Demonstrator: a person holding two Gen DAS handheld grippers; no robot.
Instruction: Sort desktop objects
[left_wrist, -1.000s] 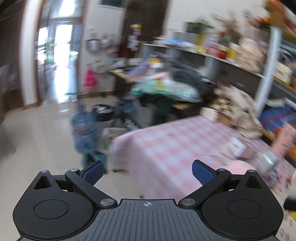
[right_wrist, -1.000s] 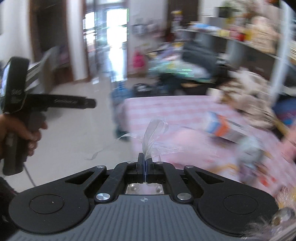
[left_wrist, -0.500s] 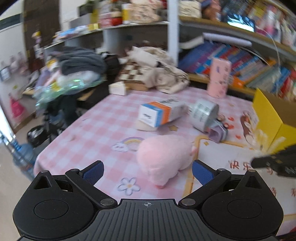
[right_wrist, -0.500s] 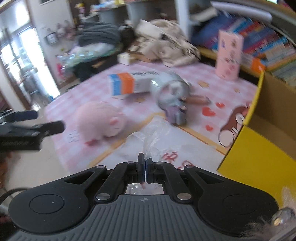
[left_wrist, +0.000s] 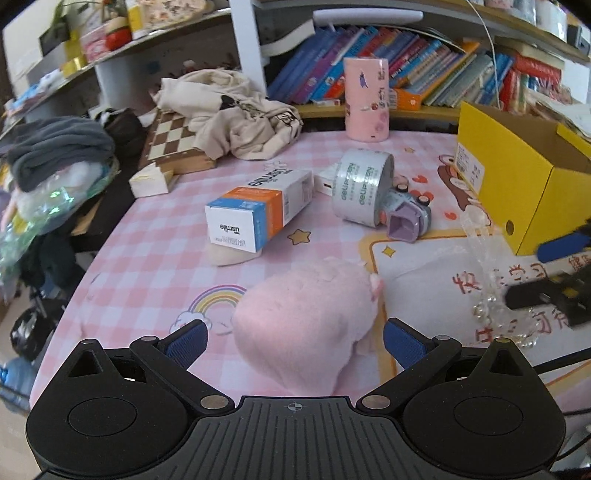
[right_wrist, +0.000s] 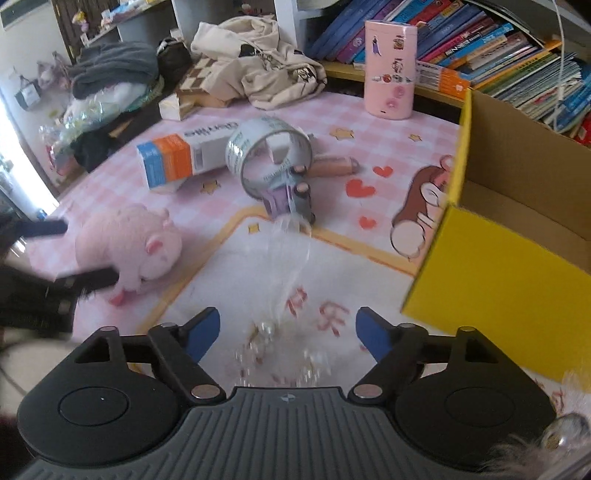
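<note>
A pink plush toy (left_wrist: 306, 317) lies on the pink checked tablecloth, between the blue pads of my open left gripper (left_wrist: 294, 345), which do not press it. In the right wrist view the plush (right_wrist: 147, 243) sits left, with the left gripper (right_wrist: 90, 251) straddling it. My right gripper (right_wrist: 288, 332) is open over the white mat. A clear plastic bag of beads (right_wrist: 284, 295) is loose between its fingers; whether it rests on the mat I cannot tell. The left wrist view shows that bag (left_wrist: 491, 280) beside the right gripper (left_wrist: 524, 275).
An open yellow cardboard box (right_wrist: 491, 280) stands at the right. Mid-table lie an orange-and-white carton (left_wrist: 258, 206), a roll of tape (left_wrist: 360, 192) and a purple toy car (left_wrist: 406, 221). A pink canister (left_wrist: 365, 99), a chessboard (left_wrist: 173, 144) and crumpled cloth (left_wrist: 236, 110) sit at the back, below bookshelves.
Both grippers swung from facing the room down to the table. The right gripper opened and let go of the clear bag. The left gripper closed in around the plush.
</note>
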